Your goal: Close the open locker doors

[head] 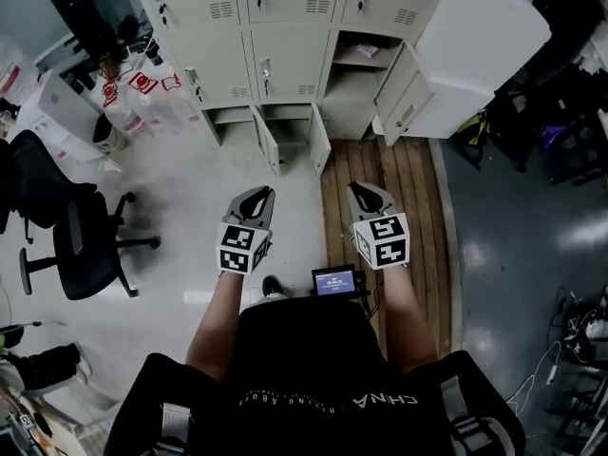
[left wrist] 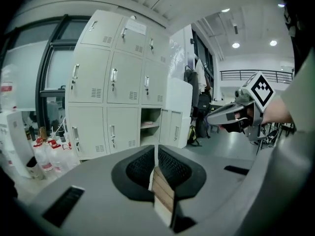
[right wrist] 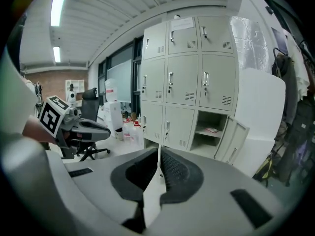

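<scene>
1. facing the lockers point(head: 285, 55) from well back, with both grippers held out in front and pointing at them.
2. left gripper point(head: 256, 194): jaws together, nothing between them.
3. right gripper point(head: 363, 190): jaws together too, empty.
4. three doors stand open. the tall door point(head: 404, 98) is swung out on the right column, beside a bay point(head: 353, 57) with a shelf. the left low door point(head: 269, 141) and right low door point(head: 320, 141) stick out at floor level, either side of an open bottom bay.
5. which bay each low door hangs on is hard to read from above, so that stays unsure.
6. key relation: all three doors lie ahead of the jaws and well apart from them. the low doors are ahead between the two grippers and lower than the jaws. the tall door is ahead and to the right of the right gripper.
7. nearer hand: right for the tall door and right low door, left for the left low door.
8. each door stands upright, so closing likely calls for a sideways push on its free edge toward the locker face.
</scene>
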`<state>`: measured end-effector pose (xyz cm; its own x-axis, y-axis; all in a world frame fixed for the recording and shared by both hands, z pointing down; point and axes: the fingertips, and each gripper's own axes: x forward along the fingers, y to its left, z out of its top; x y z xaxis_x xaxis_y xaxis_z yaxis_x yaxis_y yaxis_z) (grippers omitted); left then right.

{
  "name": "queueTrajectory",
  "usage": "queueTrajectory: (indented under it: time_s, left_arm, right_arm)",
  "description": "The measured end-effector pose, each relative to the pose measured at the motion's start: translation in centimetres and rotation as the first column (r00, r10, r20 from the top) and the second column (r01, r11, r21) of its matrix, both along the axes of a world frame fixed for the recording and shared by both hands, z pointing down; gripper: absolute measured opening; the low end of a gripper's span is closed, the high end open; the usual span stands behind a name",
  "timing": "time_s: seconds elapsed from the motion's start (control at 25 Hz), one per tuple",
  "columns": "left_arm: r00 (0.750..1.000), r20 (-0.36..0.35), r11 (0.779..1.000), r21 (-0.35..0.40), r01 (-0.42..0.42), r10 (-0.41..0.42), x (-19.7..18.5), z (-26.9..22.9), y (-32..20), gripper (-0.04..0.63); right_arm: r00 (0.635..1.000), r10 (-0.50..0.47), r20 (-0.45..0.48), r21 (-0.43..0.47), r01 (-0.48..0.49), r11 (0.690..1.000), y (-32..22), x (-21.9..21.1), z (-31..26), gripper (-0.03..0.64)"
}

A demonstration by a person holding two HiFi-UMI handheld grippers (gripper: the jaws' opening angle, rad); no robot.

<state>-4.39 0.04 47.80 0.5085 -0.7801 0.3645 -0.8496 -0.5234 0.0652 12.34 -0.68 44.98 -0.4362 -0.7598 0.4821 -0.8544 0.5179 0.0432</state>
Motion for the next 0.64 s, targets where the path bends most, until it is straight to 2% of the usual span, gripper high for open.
queueTrajectory:
  time_s: [0.64]
  left_arm:
    - [0.999,0.023,0.999,0.013,-0.029,0.029,4.4,-1.0,0.6,0.023]
  right_arm:
    - [0.998,-0.047,0.048,0.018,0.046,0.999,0.0,1.0,-0.4,0.043]
